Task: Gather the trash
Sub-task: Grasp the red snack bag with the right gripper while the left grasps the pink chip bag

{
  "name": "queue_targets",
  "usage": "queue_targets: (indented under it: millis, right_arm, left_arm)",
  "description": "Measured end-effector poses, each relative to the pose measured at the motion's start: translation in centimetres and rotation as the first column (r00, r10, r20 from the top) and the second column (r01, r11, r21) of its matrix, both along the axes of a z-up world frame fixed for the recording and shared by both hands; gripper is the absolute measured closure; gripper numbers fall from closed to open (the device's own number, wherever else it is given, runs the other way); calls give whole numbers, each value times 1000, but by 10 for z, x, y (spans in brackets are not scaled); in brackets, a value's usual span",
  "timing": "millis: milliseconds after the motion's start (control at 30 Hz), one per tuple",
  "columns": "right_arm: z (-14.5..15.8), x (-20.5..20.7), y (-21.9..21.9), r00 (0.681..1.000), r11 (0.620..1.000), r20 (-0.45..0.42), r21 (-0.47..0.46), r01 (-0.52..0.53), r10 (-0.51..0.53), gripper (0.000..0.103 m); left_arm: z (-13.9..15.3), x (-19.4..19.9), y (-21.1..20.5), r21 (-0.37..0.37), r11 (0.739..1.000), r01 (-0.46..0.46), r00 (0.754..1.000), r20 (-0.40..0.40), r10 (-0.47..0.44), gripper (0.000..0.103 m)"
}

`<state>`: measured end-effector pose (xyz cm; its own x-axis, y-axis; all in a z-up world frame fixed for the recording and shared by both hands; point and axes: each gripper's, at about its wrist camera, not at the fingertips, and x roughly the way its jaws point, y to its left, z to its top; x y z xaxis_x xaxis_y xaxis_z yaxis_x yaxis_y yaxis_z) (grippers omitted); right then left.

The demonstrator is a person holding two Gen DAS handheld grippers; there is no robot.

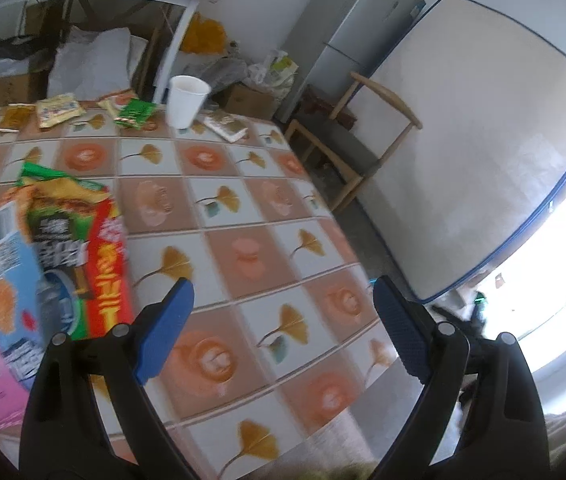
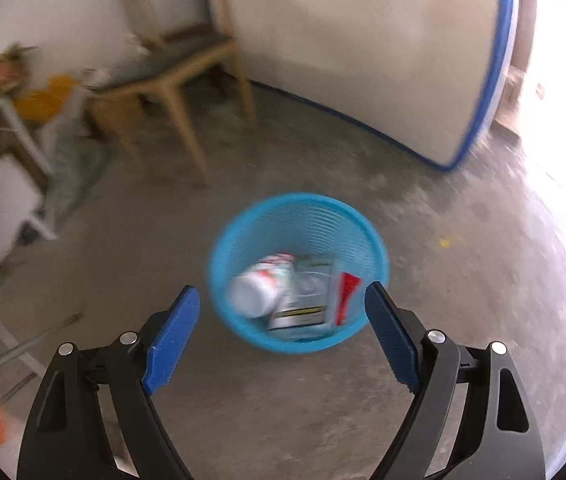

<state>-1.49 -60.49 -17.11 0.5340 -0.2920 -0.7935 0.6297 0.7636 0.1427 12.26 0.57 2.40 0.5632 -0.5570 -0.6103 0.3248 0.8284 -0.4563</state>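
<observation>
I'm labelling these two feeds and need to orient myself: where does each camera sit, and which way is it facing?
Left wrist: on the left gripper, looking down across the tablecloth at snack wrappers and a paper cup; open blue fingers show.
Right wrist: on the right gripper, looking down at the blue bin on the floor; open fingers show.
Shared: the wooden chair and leaning mattress.

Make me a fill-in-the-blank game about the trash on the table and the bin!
1. The bin on the floor is coloured ____.
2. The white paper cup stands on the ____.
3. The right hand-held gripper holds nothing; its jaws are ____.
4. Beside the left hand-held gripper lie snack bags, on its ____ side.

Missing words: blue; table; open; left
</observation>
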Motion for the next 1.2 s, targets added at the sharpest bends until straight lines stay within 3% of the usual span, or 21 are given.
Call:
queue_targets:
  millis: [133,300,400,467,600,733,833,900,1000,1200]
  right_arm:
    - [51,-8,64,987,990,85,18,-137,135,21]
    - [106,4,144,922,934,212,86,-348,324,21]
    - [125,26,194,859,863,279,154,-481,430,20]
    - [129,47,230,811,783,328,251,-569,485,20]
    - [121,89,306,723,610,391,388,-691,570,20]
    - [93,139,383,683,458,363,536,-710,634,20]
    - [71,169,428,660,385,318,612,-691,680,20]
    - [61,185,457,640,351,293,640,-683,711,20]
    - [53,197,486,624,353,257,641,-682,738,20]
    - [55,225,534,570,307,263,632,-711,779,20]
  left_arm:
    - [-3,-22,27,33,998,-53,998,35,52,16]
    - [-5,-49,71,50,988,-148,987,71,145,16]
    - [-7,-62,98,42,976,-213,974,87,209,16]
    - [-10,-69,115,28,967,-253,964,90,250,16]
    - [-17,-79,144,44,934,-354,932,95,349,16]
    - [-31,-71,159,168,877,-449,893,95,439,16]
    - [-47,-60,176,200,848,-490,869,45,492,16]
    - [-58,-54,192,160,847,-506,858,-7,514,16]
    - [-70,-43,201,116,860,-496,863,-47,504,16]
    - [-92,-17,203,121,867,-484,862,-104,496,16]
